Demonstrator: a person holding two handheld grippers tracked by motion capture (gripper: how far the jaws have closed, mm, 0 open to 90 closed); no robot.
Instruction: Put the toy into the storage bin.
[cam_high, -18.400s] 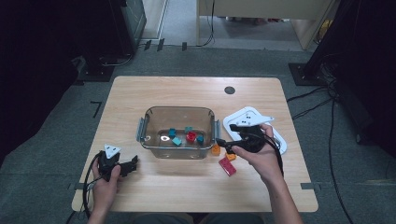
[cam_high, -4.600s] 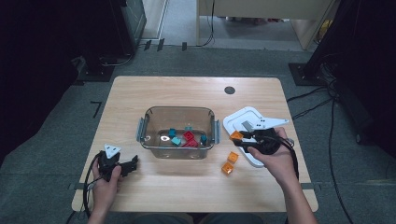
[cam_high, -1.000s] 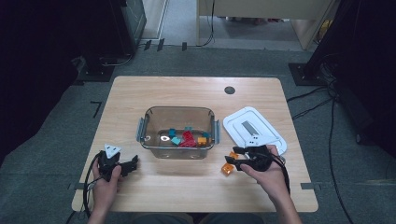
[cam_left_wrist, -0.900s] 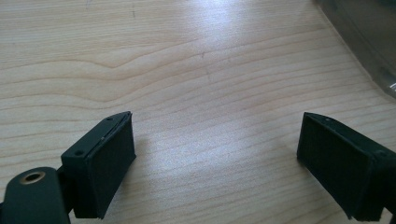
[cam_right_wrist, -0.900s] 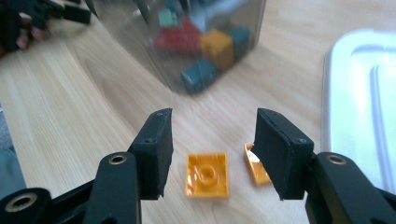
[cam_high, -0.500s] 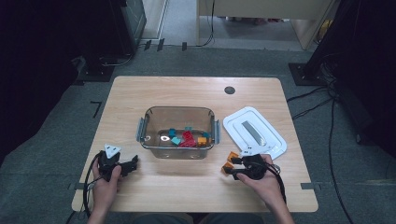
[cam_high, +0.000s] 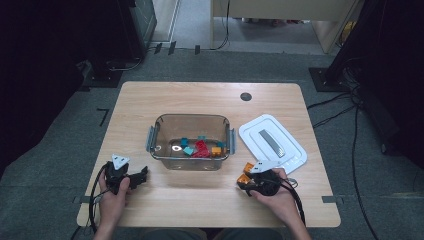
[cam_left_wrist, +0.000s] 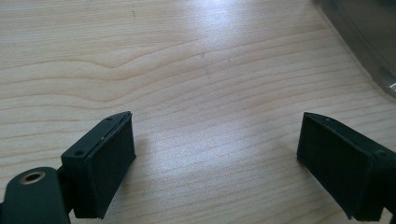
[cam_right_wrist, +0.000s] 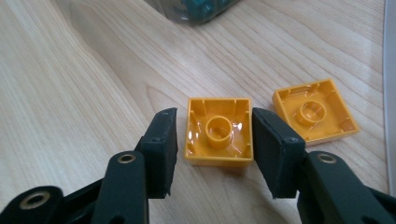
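On the near left of the worktop (cam_high: 200, 195), the left hand-held gripper (cam_high: 131, 177) rests wide open and empty. The clear tub (cam_high: 190, 142) in the middle already holds several coloured blocks. Near right, the right hand-held gripper (cam_right_wrist: 215, 151) has just been closing around one upturned orange block (cam_right_wrist: 218, 132); another orange block (cam_right_wrist: 315, 111) lies beside it. Both remain to be loaded, and the lid (cam_high: 272, 142) is off.

White lid (cam_high: 272, 144), perhaps plastic, beside clear tub (cam_high: 190, 141)
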